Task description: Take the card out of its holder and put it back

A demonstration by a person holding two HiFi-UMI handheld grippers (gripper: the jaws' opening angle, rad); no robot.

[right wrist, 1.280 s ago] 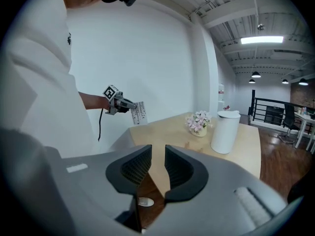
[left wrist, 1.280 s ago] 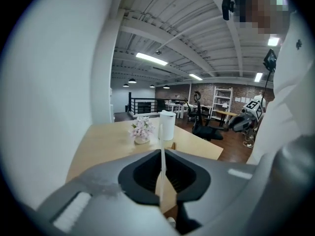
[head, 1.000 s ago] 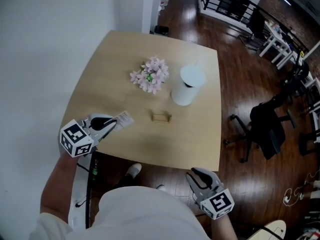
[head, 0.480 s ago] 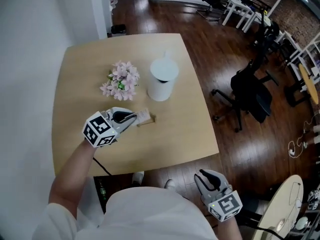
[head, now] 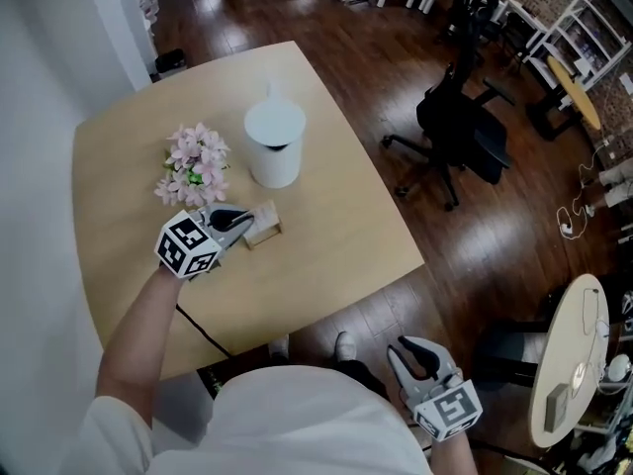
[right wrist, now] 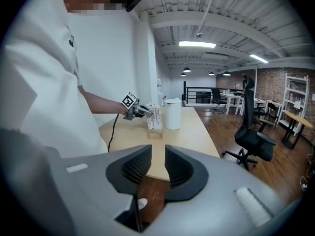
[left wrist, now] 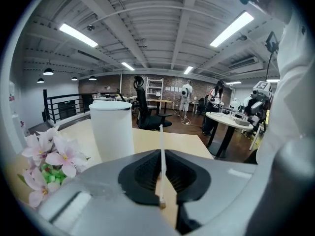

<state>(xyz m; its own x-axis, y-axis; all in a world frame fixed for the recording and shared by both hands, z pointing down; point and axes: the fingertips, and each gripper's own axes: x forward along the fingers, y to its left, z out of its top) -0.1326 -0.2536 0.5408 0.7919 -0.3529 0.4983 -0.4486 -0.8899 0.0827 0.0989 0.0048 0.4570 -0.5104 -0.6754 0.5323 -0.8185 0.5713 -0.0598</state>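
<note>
My left gripper [head: 243, 223] is shut on a white card [head: 263, 215], which shows edge-on between its pads [left wrist: 161, 146]. It holds the card upright at the small wooden holder [head: 263, 234] near the table's middle. From the right gripper view the card [right wrist: 154, 116] stands right over the holder [right wrist: 155, 133]; whether its lower edge sits in the slot I cannot tell. My right gripper [head: 416, 348] hangs off the table's front edge beside the person's body, jaws open [right wrist: 158, 173] and nothing between them.
A white cylinder with a lid [head: 276, 144] and a bunch of pink flowers [head: 193, 166] stand just behind the holder on the light wooden table [head: 326, 236]. A black cable [head: 203, 330] runs off the front edge. An office chair [head: 463, 132] stands on the dark floor to the right.
My left gripper has carried the card from the table's front left to the holder. The head view has swung, so the table sits further left. The right gripper stays low.
</note>
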